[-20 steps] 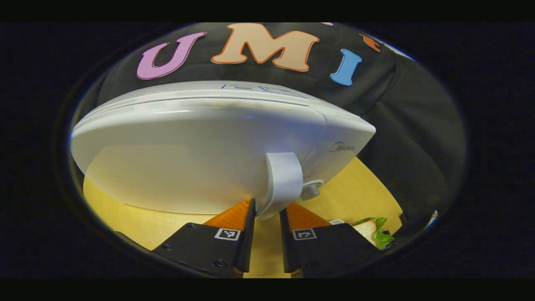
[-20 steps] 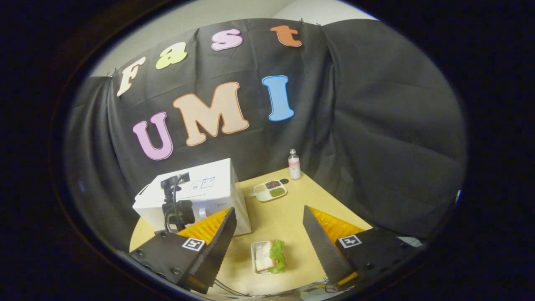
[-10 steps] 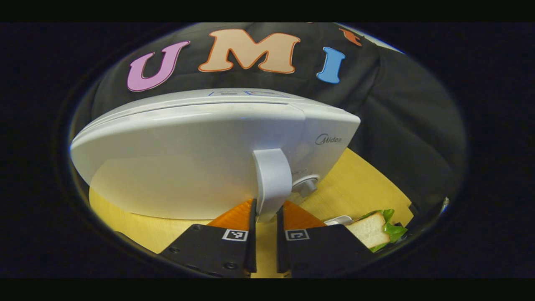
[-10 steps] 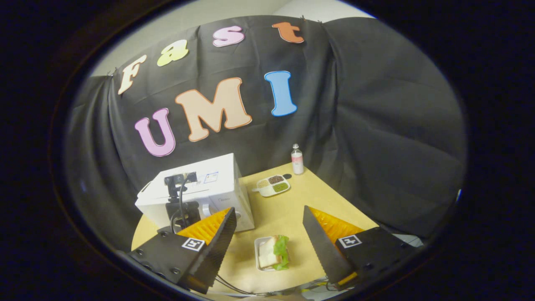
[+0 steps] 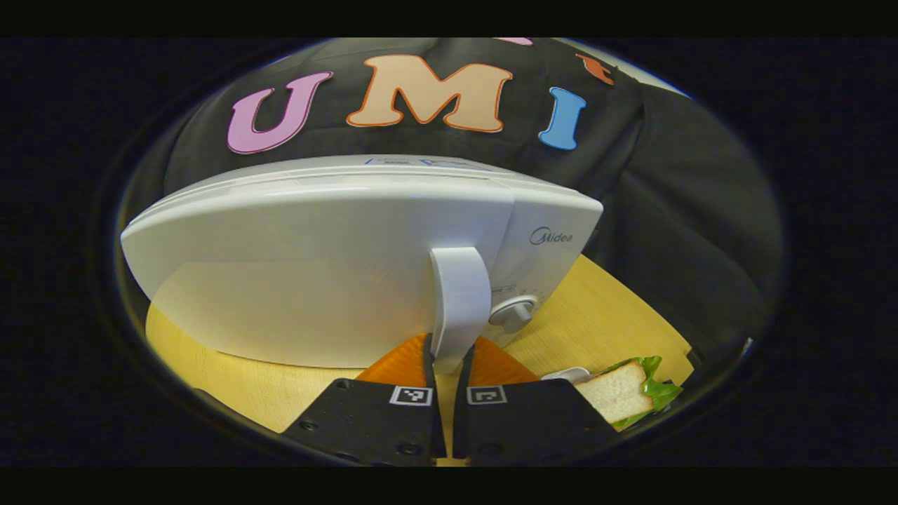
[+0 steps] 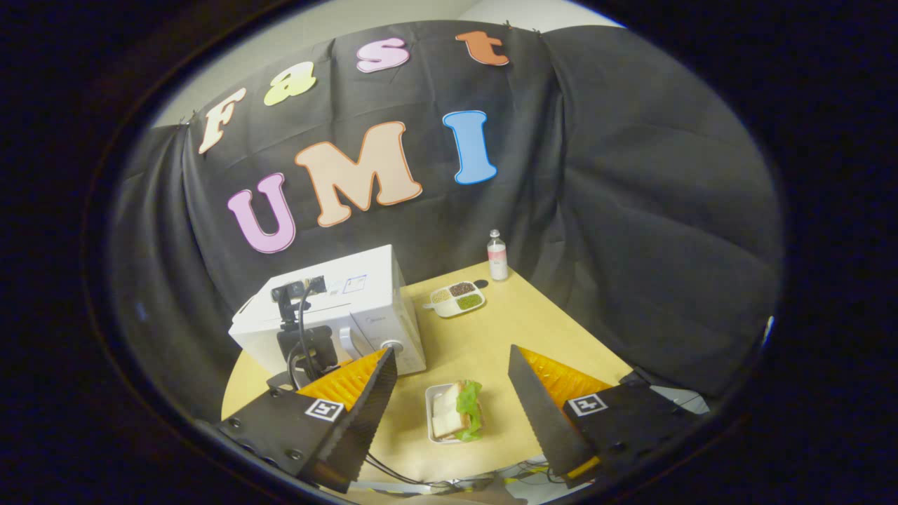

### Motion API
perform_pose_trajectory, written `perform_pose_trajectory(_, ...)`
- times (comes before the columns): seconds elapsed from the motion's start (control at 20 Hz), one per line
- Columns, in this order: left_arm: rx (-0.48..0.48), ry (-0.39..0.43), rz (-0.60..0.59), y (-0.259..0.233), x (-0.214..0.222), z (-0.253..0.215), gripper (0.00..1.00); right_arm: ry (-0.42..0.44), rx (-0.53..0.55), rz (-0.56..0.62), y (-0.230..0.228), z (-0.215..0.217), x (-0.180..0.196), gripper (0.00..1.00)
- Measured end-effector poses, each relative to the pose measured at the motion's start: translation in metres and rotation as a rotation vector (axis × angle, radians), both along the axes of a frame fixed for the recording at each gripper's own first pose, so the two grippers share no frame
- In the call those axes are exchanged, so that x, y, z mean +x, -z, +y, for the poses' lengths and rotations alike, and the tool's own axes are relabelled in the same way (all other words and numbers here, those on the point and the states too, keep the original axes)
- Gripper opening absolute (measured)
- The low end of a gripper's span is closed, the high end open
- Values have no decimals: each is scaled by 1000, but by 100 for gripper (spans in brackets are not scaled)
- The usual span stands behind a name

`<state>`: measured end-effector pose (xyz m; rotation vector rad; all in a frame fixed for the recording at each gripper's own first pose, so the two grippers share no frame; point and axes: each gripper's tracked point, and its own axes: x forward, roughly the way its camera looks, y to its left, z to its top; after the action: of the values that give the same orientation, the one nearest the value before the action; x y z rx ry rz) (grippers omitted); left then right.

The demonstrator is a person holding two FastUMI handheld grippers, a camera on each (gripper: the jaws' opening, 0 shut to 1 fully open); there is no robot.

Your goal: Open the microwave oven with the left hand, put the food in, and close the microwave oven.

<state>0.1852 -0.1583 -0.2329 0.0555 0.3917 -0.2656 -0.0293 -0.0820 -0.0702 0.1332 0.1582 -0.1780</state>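
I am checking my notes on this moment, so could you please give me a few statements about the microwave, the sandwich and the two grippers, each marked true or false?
1. The left gripper has its fingers closed on the microwave's door handle. True.
2. The microwave door stands wide open. False: the door lies flush with the front, not yet opened.
3. The sandwich lies in a small white tray on the table. True.
4. The right gripper grips the sandwich. False: its fingers are spread wide, above the sandwich.
5. The bottle stands on top of the microwave. False: it stands at the table's far edge, beyond a divided dish.
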Motion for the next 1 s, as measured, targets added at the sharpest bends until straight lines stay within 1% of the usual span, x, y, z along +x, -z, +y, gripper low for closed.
perform_pose_trajectory(0.1,-1,-12,9,0,-1,0,3,-7,1,9,2,1,1,92)
perform_pose_trajectory(0.15,-6,-15,46,3,-8,1,2,-11,0,13,4,1,3,92)
perform_pose_trajectory(0.2,-22,-12,70,8,-25,2,3,-17,-3,16,5,2,5,92)
perform_pose_trajectory(0.25,-16,15,52,7,-36,4,2,-23,-6,21,8,4,7,92)
perform_pose_trajectory(0.3,2,46,41,10,-50,7,4,-34,-5,33,12,6,9,92)
perform_pose_trajectory(0.35,19,62,47,13,-64,11,3,-50,-3,48,17,10,12,92)
perform_pose_trajectory(0.4,23,68,59,15,-76,16,6,-68,-3,57,21,15,13,92)
perform_pose_trajectory(0.45,14,70,67,16,-85,19,10,-84,-3,62,23,19,15,99)
perform_pose_trajectory(0.5,1,71,66,17,-90,21,12,-98,-3,66,25,23,16,99)
perform_pose_trajectory(0.55,-5,69,67,18,-95,24,14,-111,-1,73,29,26,16,92)
perform_pose_trajectory(0.6,-4,65,70,19,-99,26,14,-123,2,84,33,31,16,92)
perform_pose_trajectory(0.65,-4,54,73,20,-104,29,15,-133,6,93,38,35,16,92)
perform_pose_trajectory(0.7,-27,44,78,18,-109,31,22,-144,11,102,42,38,14,92)
perform_pose_trajectory(0.75,-60,20,77,14,-111,35,25,-152,15,108,45,42,13,92)
perform_pose_trajectory(0.8,-97,7,81,12,-116,38,42,-159,17,115,49,43,11,92)
perform_pose_trajectory(0.85,-116,-23,82,8,-118,47,61,-164,18,122,52,45,9,92)
perform_pose_trajectory(0.9,-139,-31,95,8,-124,53,80,-168,17,129,54,46,7,92)
perform_pose_trajectory(0.95,-153,-48,105,11,-126,58,89,-173,16,134,58,47,6,92)
perform_pose_trajectory(1.0,-146,-77,105,11,-128,68,94,-177,13,140,60,48,6,92)
